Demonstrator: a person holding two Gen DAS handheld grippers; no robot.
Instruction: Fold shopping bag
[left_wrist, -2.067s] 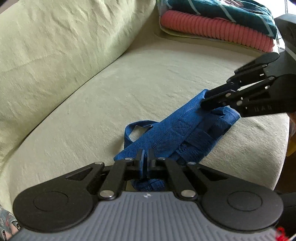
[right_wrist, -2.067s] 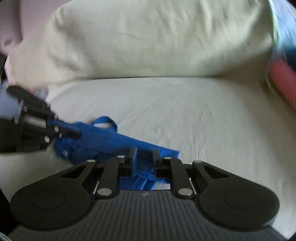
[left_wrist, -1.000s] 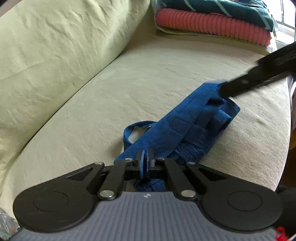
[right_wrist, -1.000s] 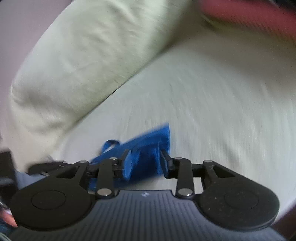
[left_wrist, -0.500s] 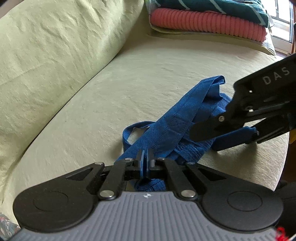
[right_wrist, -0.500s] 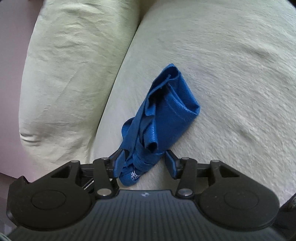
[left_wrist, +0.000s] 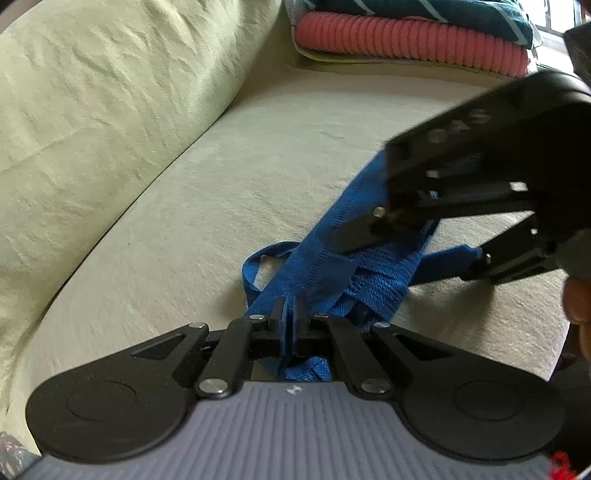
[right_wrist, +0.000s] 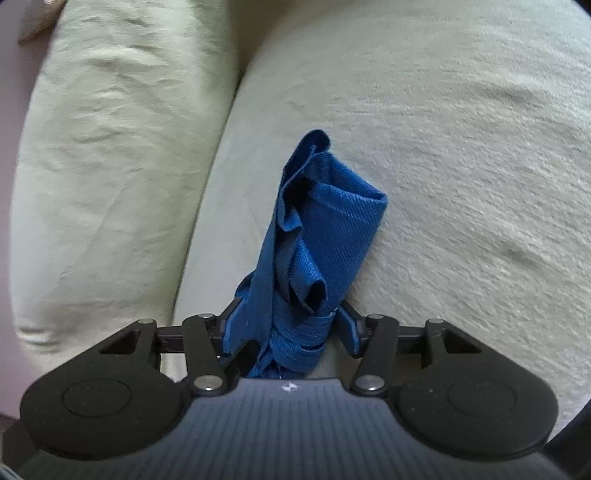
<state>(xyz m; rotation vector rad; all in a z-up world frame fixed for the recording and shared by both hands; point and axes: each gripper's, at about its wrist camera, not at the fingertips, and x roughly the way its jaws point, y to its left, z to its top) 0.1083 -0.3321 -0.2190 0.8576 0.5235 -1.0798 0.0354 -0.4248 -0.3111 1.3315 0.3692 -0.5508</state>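
A blue woven shopping bag (left_wrist: 332, 269) lies bunched in a long strip on the pale green sofa seat (left_wrist: 229, 192). My left gripper (left_wrist: 290, 314) is shut on its near end, with a strap loop sticking out to the left. The right gripper (left_wrist: 373, 262) comes in from the right, open, with one finger on each side of the strip's middle. In the right wrist view the bag (right_wrist: 325, 221) runs away from me, its far end doubled over. My right gripper (right_wrist: 290, 323) stands wide, with fabric filling the gap between its blue pads.
The sofa's back cushion (left_wrist: 92, 110) rises on the left. A stack of folded clothes (left_wrist: 406, 37), pink under teal, sits at the far end of the seat. The seat's front edge drops off at the right, where part of a hand (left_wrist: 580, 306) shows.
The right gripper left the bag's far end, opened, swung round and came down over the bag close to the left gripper. The far end now lies doubled over. The left gripper kept its hold.
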